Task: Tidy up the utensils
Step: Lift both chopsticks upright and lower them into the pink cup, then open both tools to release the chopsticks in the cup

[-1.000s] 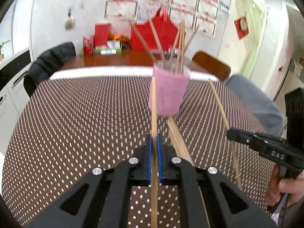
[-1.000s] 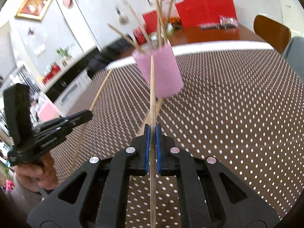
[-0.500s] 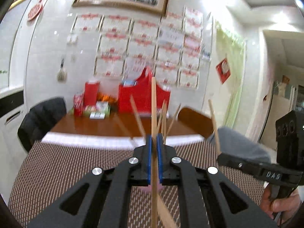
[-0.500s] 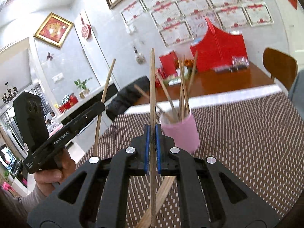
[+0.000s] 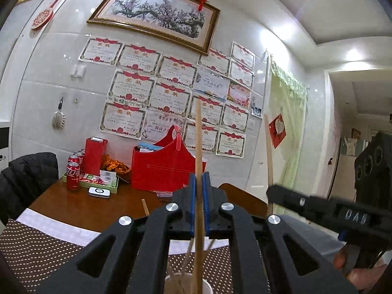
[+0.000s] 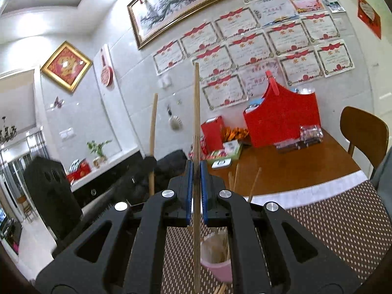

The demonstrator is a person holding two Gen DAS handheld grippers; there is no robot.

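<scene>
A white tiled wall (image 5: 44, 93) fills most of both views, hung with a wide framed blossom painting (image 5: 156, 14), rows of red-trimmed certificates (image 5: 169, 93) and, in the right wrist view, a small gold-framed red picture (image 6: 65, 65). Below it runs the table (image 5: 103, 208), bare brown wood at the far end and covered nearer by a brown cloth with white dots (image 6: 343, 223). A wooden chair (image 6: 365, 132) stands at the right side, and a black jacket (image 5: 27, 174) hangs over a seat at the left. On the bare wood sit a red gift basket (image 5: 161, 166), a red box (image 5: 95, 154) and red soda cans (image 5: 73, 176). The left tongs (image 5: 199, 203) are clamped on one upright wooden chopstick (image 5: 198, 134), and its black frame hides most of the table in front. The right tongs (image 6: 195, 191) are likewise clamped on a chopstick (image 6: 196, 112), which stands upright. The pink cup (image 6: 216, 264) stands on the dotted cloth low in both views, just beneath the tongs, with several chopsticks standing in it; more lie on the cloth beside its base.
</scene>
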